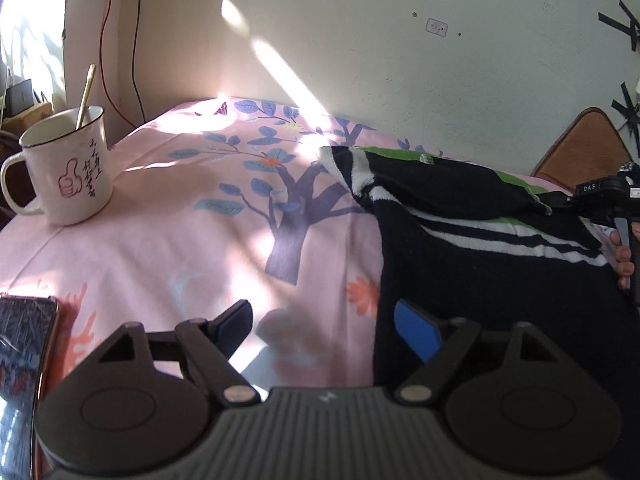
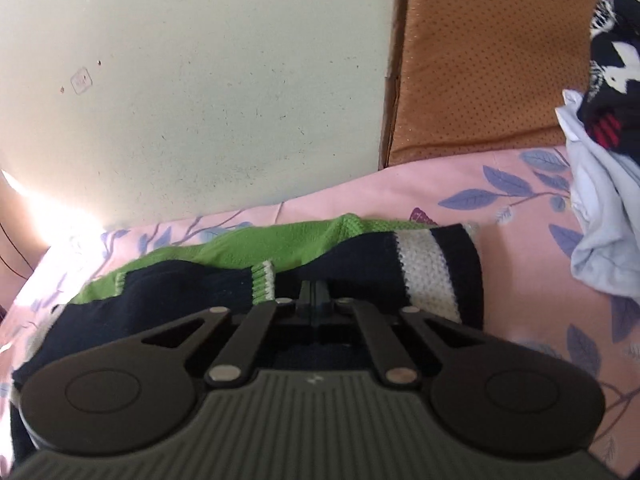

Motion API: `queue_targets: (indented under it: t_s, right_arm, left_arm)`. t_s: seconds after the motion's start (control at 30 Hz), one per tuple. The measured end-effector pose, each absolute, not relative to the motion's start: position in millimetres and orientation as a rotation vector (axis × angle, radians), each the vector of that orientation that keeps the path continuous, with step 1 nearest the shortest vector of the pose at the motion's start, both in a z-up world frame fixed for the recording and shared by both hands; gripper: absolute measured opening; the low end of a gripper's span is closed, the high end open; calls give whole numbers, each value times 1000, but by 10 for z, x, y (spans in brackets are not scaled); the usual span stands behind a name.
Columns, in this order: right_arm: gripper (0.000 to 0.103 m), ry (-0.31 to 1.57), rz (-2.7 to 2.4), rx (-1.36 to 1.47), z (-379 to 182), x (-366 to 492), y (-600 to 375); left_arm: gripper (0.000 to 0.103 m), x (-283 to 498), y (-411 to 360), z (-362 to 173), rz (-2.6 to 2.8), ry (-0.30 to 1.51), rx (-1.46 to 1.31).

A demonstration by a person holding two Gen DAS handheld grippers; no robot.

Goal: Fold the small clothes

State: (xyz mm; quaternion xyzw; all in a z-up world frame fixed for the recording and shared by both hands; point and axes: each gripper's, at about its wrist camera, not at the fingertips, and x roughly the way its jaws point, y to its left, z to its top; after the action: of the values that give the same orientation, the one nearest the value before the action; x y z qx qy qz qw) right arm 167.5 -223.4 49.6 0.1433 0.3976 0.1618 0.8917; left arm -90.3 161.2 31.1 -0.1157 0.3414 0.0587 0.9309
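A: Left gripper (image 1: 326, 330) is spread wide over the sheet (image 1: 168, 248), nothing between its fingers. The black pad hangs over pink cloth, the blue pad (image 1: 418, 334) over the sweater's left edge.

B: And the sweater (image 1: 492, 248)?

A: It lies on the sheet, right of the tree print (image 1: 292, 216). Dark knit with white stripes and a green part at its far side, near the wall (image 1: 360, 40). One striped cuff (image 1: 348, 168) is folded over the sweater's far left corner.

B: Right gripper (image 2: 315, 294)?

A: Clenched, fingers pressed together right at the dark knit of the sweater. Whether cloth is pinched between them I cannot tell; the tips sit tight against the knit, between a green-and-white cuff (image 2: 264, 282) on the left and a wide white band (image 2: 428, 276) on the right.

B: From the left camera, can you see it?

A: Only at the sweater's right edge: a black body, and fingers (image 1: 624, 258) of the person's hand around its handle.

B: What else is around the sweater?

A: A mug (image 1: 64, 172) with a thumbs-up drawing and a spoon (image 1: 86, 94) in it stands on the sheet, well left of the sweater. A phone (image 1: 24, 344) lies at the sheet's near left corner. A brown cushion (image 2: 480, 60) leans on the wall behind the sweater's right end, and a heap of clothes (image 2: 604, 184), pale blue under dark patterned cloth, sits right of the sweater.

B: Light?

A: Sun falls across the sheet, left of the sweater.
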Motion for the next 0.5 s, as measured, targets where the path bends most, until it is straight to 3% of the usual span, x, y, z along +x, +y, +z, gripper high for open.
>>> queue_targets:
  t_s: [0.07,0.1,0.5]
  right_arm:
    - [44,813,430,325,587,1486,-2363]
    - [49,789,469,328,668,1313,-2452]
    - [57,858,645,281,698,-191,-2886]
  left_arm:
    - [84,-1074,1613,301,62,698,-275]
    - [86,-1145,1605,292,38,697,-289]
    - [91,-1795,1352,193,-100,704,-340]
